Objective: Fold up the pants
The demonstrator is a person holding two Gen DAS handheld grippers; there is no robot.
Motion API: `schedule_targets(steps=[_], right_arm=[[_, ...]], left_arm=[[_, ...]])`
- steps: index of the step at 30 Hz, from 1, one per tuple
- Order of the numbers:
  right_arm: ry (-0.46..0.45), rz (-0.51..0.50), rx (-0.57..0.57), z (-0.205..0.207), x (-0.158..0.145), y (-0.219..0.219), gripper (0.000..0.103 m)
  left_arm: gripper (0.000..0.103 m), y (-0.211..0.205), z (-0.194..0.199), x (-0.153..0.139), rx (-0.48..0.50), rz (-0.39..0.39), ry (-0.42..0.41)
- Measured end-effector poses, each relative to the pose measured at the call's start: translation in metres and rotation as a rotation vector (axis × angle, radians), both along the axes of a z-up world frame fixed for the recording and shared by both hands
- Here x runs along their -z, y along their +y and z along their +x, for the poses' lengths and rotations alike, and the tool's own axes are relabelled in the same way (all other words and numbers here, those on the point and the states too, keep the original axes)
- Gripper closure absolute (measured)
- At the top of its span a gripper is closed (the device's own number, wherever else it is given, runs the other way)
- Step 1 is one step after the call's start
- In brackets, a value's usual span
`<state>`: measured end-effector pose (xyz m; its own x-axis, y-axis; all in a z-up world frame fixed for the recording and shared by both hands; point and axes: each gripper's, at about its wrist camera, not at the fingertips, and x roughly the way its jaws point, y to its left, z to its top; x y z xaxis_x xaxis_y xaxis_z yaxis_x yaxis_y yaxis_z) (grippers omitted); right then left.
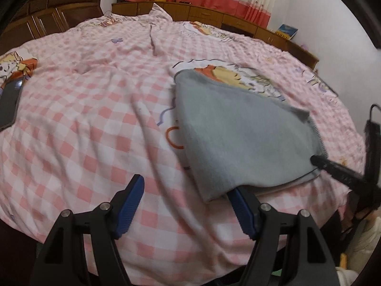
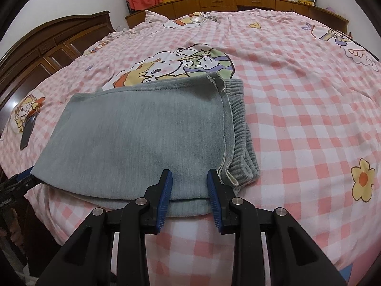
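Grey pants [image 2: 142, 128] lie folded into a flat rectangle on the pink checked bedspread, with the ribbed waistband [image 2: 240, 128] showing on the right side. In the left wrist view the pants [image 1: 238, 128] lie to the right. My left gripper [image 1: 188, 190] is open at the pants' near left corner; its right finger [image 1: 240, 205] touches the cloth edge. My right gripper [image 2: 189, 186] is open, with its fingertips over the pants' near edge and nothing held between them. The right gripper's tip also shows in the left wrist view [image 1: 319, 160] at the pants' right edge.
The bed [image 2: 297, 124] fills both views. A dark phone-like object [image 1: 9, 102] lies on the bedspread at the far left. A wooden headboard and cabinets [image 2: 226, 2] and red-and-cream curtains stand beyond the bed. A dark wardrobe [image 2: 47, 47] is at the left.
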<state>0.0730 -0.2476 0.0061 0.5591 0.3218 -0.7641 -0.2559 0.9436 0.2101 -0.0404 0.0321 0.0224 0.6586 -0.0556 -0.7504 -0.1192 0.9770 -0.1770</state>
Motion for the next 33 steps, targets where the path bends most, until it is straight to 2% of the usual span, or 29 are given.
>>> schedule_targets(steps=[7, 10, 13, 14, 16, 18, 24, 25, 28, 33], right_arm=[[0.001, 0.002, -0.001, 0.000, 0.000, 0.000, 0.072], [0.002, 0.005, -0.001, 0.000, 0.000, 0.000, 0.072], [0.001, 0.011, -0.004, 0.000, 0.000, -0.001, 0.072], [0.001, 0.014, -0.005, 0.001, 0.001, -0.001, 0.072], [0.002, 0.016, -0.003, 0.000, 0.001, -0.001, 0.072], [0.001, 0.015, -0.004, 0.000, 0.001, -0.001, 0.072], [0.004, 0.007, -0.005, 0.000, 0.001, -0.001, 0.072], [0.006, 0.003, -0.008, -0.001, 0.001, 0.000, 0.072], [0.018, -0.013, -0.010, -0.006, -0.002, -0.001, 0.072], [-0.019, -0.007, 0.015, -0.015, -0.023, -0.004, 0.072]], left_arm=[[0.028, -0.021, 0.020, 0.017, 0.017, 0.005, 0.033], [0.029, -0.020, 0.027, 0.026, -0.037, 0.033, 0.044], [0.032, -0.006, 0.021, 0.022, -0.123, 0.060, 0.039], [0.032, 0.000, 0.018, 0.020, -0.144, 0.056, 0.056], [0.032, 0.012, 0.010, 0.020, -0.160, 0.000, 0.097], [0.032, 0.015, 0.002, 0.019, -0.163, -0.008, 0.113], [0.032, 0.014, -0.012, 0.031, -0.161, 0.097, 0.175], [0.032, 0.017, -0.015, 0.033, -0.167, 0.089, 0.180], [0.033, 0.024, -0.020, 0.027, -0.176, 0.042, 0.160], [0.033, 0.022, -0.015, 0.000, -0.105, -0.001, 0.064]])
